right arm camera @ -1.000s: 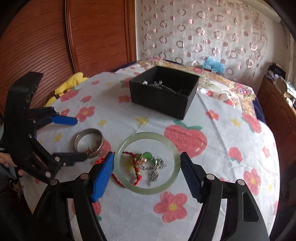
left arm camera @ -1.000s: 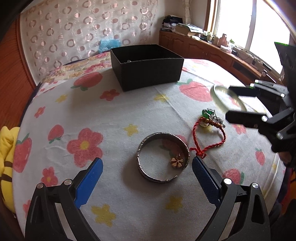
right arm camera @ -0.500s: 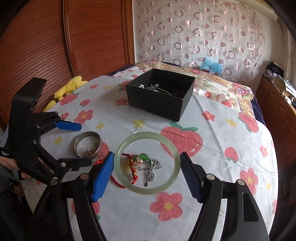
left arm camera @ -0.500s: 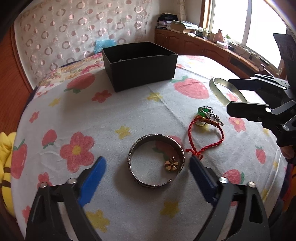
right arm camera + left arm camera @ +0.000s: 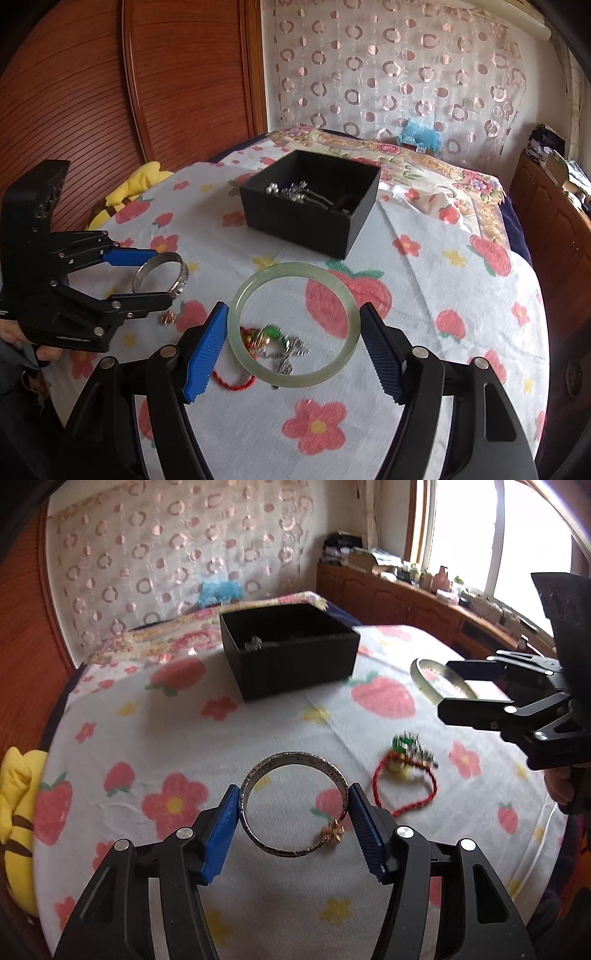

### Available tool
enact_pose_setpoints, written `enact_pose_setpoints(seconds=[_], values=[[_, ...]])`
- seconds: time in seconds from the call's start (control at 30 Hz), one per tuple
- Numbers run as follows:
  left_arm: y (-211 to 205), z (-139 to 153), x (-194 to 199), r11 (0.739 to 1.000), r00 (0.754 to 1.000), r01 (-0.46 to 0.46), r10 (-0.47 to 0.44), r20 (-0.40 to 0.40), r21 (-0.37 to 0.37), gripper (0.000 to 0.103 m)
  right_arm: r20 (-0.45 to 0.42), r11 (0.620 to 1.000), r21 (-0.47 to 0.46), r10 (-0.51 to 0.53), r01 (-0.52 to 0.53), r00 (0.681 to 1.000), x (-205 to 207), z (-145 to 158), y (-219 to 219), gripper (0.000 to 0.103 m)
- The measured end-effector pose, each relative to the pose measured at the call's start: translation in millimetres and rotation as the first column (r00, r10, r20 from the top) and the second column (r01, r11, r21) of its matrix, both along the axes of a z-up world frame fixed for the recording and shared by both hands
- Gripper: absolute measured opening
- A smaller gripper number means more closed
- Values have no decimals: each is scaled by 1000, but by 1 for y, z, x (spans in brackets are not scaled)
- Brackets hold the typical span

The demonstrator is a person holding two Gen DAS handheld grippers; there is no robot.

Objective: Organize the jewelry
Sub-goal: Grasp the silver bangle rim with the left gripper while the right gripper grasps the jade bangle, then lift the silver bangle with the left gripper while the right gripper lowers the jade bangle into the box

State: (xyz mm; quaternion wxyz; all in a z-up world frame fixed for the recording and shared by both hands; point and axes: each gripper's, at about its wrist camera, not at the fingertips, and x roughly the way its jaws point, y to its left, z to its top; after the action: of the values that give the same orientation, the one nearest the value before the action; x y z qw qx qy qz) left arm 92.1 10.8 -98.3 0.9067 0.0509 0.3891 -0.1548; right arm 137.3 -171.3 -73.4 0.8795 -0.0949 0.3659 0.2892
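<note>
My left gripper (image 5: pixel 293 805) is shut on a silver bangle (image 5: pixel 258 840) with a gold flower charm and holds it lifted above the cloth; it also shows in the right wrist view (image 5: pixel 162 275). My right gripper (image 5: pixel 293 325) is shut on a pale green jade bangle (image 5: pixel 236 325), raised above the table; its rim shows in the left wrist view (image 5: pixel 419 675). A red cord bracelet with green and metal charms (image 5: pixel 404 775) lies on the cloth. The open black box (image 5: pixel 288 650) holding several silver pieces stands behind.
The round table wears a white cloth with strawberries and flowers (image 5: pixel 184 738). A yellow plush toy (image 5: pixel 14 805) sits at the left edge. A wooden cabinet (image 5: pixel 406 598) with clutter runs under the window at the right.
Both grippers have closed on their bangles and lifted them off the cloth. The red cord bracelet with charms stays on the table.
</note>
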Motion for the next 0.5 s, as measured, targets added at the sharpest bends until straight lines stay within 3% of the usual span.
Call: enact_pose_setpoints(seconds=[0.5], values=[[10, 32, 29, 999, 997, -41, 42, 68, -14, 57, 25, 1000, 7, -18, 18, 1000, 66, 22, 21, 74]])
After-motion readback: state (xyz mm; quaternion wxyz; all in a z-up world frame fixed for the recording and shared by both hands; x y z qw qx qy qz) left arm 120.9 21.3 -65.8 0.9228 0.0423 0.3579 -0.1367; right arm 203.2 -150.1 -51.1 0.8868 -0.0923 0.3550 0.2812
